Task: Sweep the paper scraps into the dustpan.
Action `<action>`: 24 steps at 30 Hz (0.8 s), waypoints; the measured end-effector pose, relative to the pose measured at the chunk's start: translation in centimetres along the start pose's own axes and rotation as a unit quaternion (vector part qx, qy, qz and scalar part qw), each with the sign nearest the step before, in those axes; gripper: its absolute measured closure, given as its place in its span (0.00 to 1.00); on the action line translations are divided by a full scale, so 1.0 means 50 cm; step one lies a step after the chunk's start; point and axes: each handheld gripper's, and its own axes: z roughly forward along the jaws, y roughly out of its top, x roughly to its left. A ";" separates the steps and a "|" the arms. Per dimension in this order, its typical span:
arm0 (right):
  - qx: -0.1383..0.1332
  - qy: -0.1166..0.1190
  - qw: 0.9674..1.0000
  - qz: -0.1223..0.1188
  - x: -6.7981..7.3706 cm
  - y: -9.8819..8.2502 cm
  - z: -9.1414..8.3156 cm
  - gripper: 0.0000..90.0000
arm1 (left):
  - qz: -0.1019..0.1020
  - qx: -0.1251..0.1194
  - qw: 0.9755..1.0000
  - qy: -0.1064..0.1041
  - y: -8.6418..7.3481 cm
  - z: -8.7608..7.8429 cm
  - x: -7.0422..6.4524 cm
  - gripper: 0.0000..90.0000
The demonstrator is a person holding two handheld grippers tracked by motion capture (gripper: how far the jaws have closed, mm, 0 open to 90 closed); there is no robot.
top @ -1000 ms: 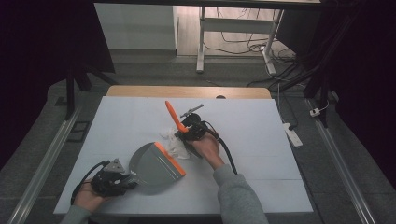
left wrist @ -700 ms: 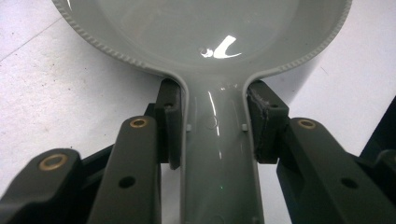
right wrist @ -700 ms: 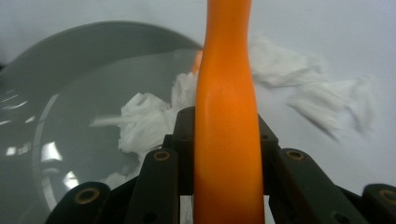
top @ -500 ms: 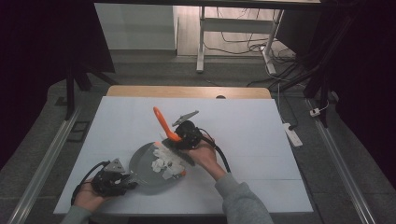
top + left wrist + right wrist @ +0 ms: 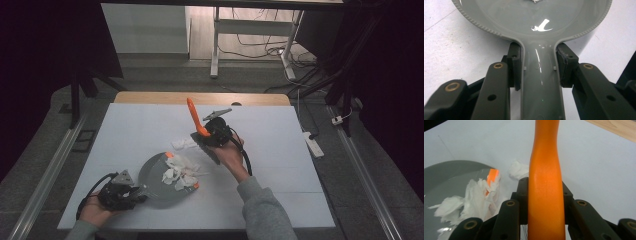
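Observation:
A grey dustpan lies flat on the white table, with crumpled white paper scraps inside near its orange lip. My left gripper is shut on the pan's handle, a pad against each side. One more scrap lies on the table just beyond the lip. My right gripper is shut on the orange handle of a brush, held above the table to the right of that scrap. The handle rises between its jaws.
A wooden strip borders the table's far edge. A grey table frame and cables stand on the floor beyond it. A power strip lies off the right edge. Bare white tabletop spreads to the right and far left.
The right gripper swept the brush left to the pan's lip, then lifted back up and to the right. Paper scraps now lie in the pan. The left gripper and pan kept still.

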 end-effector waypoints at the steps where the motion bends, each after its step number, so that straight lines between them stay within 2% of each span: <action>1: 0.002 -0.001 1.000 0.003 -0.001 0.002 0.004 0.79 | 0.000 0.000 1.000 0.000 0.000 0.000 0.000 0.68; 11: 0.012 -0.012 1.000 -0.002 -0.009 0.025 0.044 0.79 | -0.002 -0.003 1.000 -0.002 -0.001 0.000 0.001 0.68; 19: 0.027 -0.034 0.999 -0.010 -0.042 0.050 0.081 0.79 | -0.001 -0.002 1.000 -0.002 -0.002 -0.001 0.004 0.68; 24: 0.041 -0.043 0.998 -0.002 -0.067 0.055 0.107 0.79 | -0.006 -0.005 1.000 -0.005 -0.004 -0.002 0.006 0.68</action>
